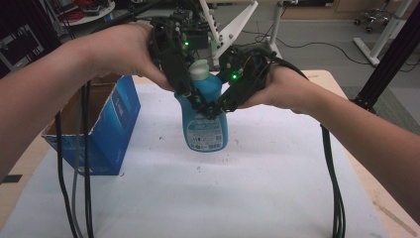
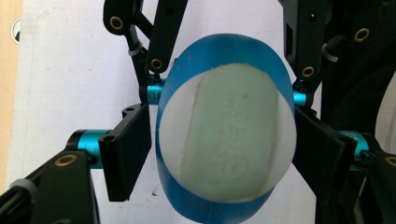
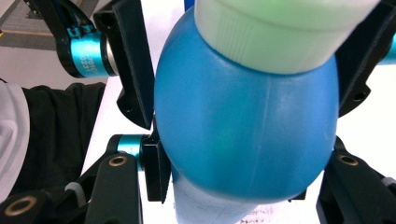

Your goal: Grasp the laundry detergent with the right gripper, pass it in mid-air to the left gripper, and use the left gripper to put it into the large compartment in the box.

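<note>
Blue bottle (image 1: 205, 119): rigid smooth plastic, slippery, likely some heft. Right hand-held gripper (image 1: 210, 106) clamps body below shoulder; left hand-held gripper (image 1: 190, 89) pads flank cap (image 1: 199, 70), contact unclear. Best hold: shoulder.

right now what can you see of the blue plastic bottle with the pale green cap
The blue plastic bottle stands upright on the white table cover, glossy, oval in section, with a ribbed pale green cap and a printed label low on its front. The right gripper clamps its shoulder; the left gripper brackets its cap end from above.
</note>
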`<state>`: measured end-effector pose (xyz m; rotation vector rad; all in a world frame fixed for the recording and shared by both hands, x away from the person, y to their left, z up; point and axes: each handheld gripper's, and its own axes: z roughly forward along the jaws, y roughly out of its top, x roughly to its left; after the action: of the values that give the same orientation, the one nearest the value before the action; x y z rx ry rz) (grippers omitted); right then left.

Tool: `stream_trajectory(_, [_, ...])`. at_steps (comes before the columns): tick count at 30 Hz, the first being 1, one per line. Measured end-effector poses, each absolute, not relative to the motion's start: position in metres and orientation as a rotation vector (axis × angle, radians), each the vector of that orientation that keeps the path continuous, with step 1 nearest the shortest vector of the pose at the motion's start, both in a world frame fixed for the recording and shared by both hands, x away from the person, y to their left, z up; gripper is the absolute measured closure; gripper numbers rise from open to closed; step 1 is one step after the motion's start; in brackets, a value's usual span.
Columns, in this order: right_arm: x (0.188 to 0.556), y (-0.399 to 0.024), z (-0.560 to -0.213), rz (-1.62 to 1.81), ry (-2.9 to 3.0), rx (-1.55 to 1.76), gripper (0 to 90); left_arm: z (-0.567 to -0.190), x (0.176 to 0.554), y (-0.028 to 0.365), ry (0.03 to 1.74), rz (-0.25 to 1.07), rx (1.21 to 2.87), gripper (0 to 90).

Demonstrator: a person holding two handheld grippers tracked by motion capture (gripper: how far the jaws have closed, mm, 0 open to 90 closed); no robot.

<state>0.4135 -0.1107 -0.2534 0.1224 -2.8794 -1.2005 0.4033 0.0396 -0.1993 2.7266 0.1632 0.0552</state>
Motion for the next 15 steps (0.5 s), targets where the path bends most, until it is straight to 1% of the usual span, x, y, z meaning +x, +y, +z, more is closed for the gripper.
stream_trajectory(8, [0.4147,-0.1100,-0.2522,-1.214,-2.882,0.137,45.6,-0.1996,0.4023,0.0386,0.163,0.057,2.726,27.9])
stream_trajectory(13, [0.4144,-0.1102,-0.2522,-1.214,-2.882,0.131,45.7,-0.1994,0.4020,0.0386,0.156,0.060,2.729,28.0])
stream_trajectory(14, [0.4143,-0.1097,-0.2524,-1.208,-2.885,0.132,45.7,-0.1993,0.4019,0.0387,0.158,0.057,2.731,29.8])
stream_trajectory(15, [0.4145,-0.1095,-0.2526,-1.211,-2.886,0.135,45.7,-0.1994,0.4017,0.0388,0.160,0.061,2.727,29.8])
